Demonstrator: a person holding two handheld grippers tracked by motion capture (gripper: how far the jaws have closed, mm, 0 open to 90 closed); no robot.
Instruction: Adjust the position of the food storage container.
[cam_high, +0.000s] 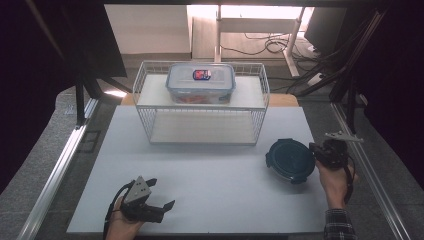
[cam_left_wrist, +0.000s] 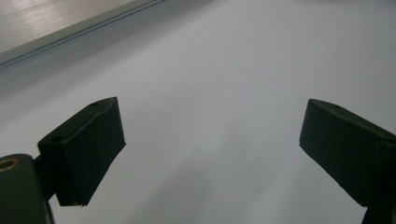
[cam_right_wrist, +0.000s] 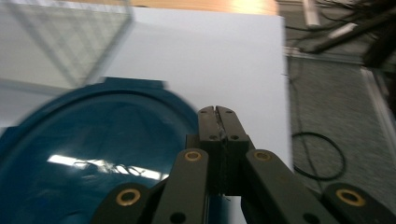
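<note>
Nearest the person, at the front edge of the white board: left gripper, jaws spread wide, nothing between them. Seen along its own jaws, just bare board ahead.

Farther out and well off to the other side: right gripper, jaws pressed flat together. Nothing visibly pinched between the tips, though too blurred at the rim to rule out a thin tab. Directly ahead of those tips and to their left, just beside them and possibly touching: round dark-blue container, lid on, sitting flat on the board; large and glossy in the right gripper view.

Beyond both grippers, at the far edge of the board: wire rack, with a clear rectangular box on its top shelf, well apart from either hand.

Likely trouble from here:
- Closed tips meeting the container's side instead of gripping it, so pushing it across the smooth board toward the rack rather than lifting it.
- Closed tips riding up over the slick, domed lid and skating off.
- If only a narrow lip is caught, tilting or dropping on the lift, for want of a second hold, the left gripper being too far away to steady anything.
</note>
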